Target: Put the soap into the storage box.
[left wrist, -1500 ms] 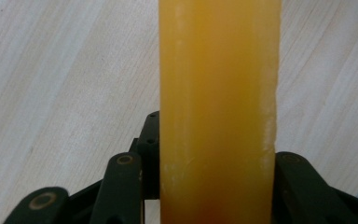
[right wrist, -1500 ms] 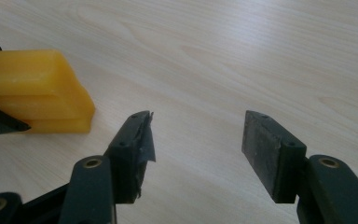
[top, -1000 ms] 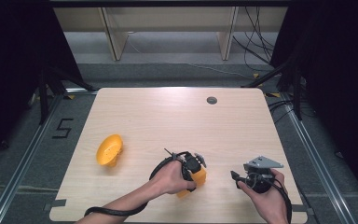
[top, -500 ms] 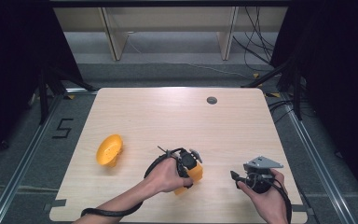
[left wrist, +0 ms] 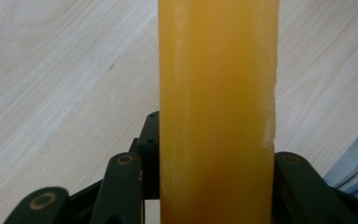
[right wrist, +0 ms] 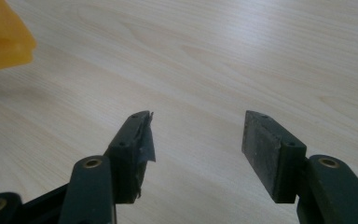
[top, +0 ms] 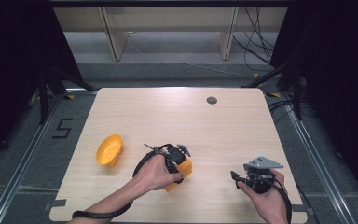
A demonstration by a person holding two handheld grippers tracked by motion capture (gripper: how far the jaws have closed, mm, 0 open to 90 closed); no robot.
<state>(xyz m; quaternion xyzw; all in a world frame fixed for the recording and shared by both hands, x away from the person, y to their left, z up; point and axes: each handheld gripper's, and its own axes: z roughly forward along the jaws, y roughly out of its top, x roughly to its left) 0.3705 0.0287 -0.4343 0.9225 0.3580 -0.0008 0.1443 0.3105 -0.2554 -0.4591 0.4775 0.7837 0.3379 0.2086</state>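
Meanwhile, orange box (top: 182, 171) in left claw (top: 179, 165); orange bowl (top: 109, 149) apart.

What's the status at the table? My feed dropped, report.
Left gripper shut on orange block, near table's front. Right gripper open, empty, low over table. Orange bowl lying off left. Nothing in the way.

One sign can be read: a black numeral "5" (top: 61, 128) marked on the grey floor, beyond the left edge of the light wooden table (top: 177, 116). Seen in the high view, it lies well to the left of the left gripper (top: 179, 156), farther from the person, and well apart from it. No other text, label or brand is legible.
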